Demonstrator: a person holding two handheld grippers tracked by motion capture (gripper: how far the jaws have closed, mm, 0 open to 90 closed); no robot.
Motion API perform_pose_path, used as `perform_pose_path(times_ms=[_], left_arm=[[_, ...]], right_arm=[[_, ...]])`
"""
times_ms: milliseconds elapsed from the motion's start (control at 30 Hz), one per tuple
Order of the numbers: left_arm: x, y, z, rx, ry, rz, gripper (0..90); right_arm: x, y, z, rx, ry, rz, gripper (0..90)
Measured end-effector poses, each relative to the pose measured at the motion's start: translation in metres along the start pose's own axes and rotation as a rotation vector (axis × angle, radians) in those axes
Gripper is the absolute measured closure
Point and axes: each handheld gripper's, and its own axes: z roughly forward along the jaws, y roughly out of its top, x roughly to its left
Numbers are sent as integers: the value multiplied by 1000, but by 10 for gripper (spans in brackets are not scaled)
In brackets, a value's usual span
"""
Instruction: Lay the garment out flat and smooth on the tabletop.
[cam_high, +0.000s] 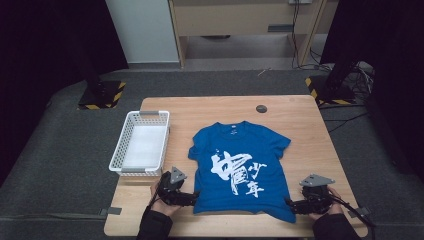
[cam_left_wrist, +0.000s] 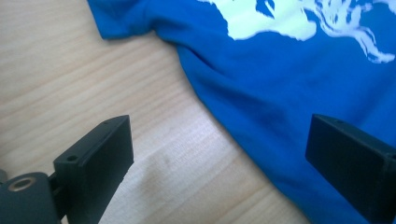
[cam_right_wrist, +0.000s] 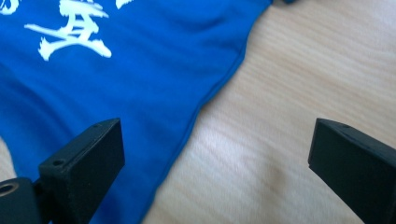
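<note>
Basically, blue T-shirt (cam_high: 240, 167) lies flat mid-table, right of white basket (cam_high: 141, 144). Left gripper (cam_high: 191, 198) and right gripper (cam_high: 292, 205) sit at its near corners, jaws wide apart, holding nothing. Soft, light, floppy cloth; best pinched at the near hem corners.

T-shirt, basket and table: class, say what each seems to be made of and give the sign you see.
The blue T-shirt looks like soft knit fabric: it wrinkles and lies limp, with a matte white print. The white basket seems to be moulded plastic, given its regular lattice walls. The table shows pale wood grain, possibly laminate.
</note>
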Motion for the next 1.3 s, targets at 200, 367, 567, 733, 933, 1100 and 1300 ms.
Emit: perform_pose_path(times_ms=[200,367,567,733,933,1100,1300], left_arm=[[7,2,-1,-36,13,-26,66],[15,3,-1,-69,24,-59,64],[21,6,2,-95,41,-75,64],[24,12,6,-114,56,-77,66],[26,16,14,-128,55,-86,79],[30,26,17,-150,41,-118,106],[35,38,26,-144,47,-131,129]], right_arm=[[-2,10,9,-41,35,23,42],[-5,15,13,-73,47,36,45],[-6,25,20,-116,60,39,54],[-3,38,36,-112,78,37,63],[3,45,47,-116,110,39,76],[11,46,58,-65,121,13,91],[14,43,61,-44,110,-14,108]])
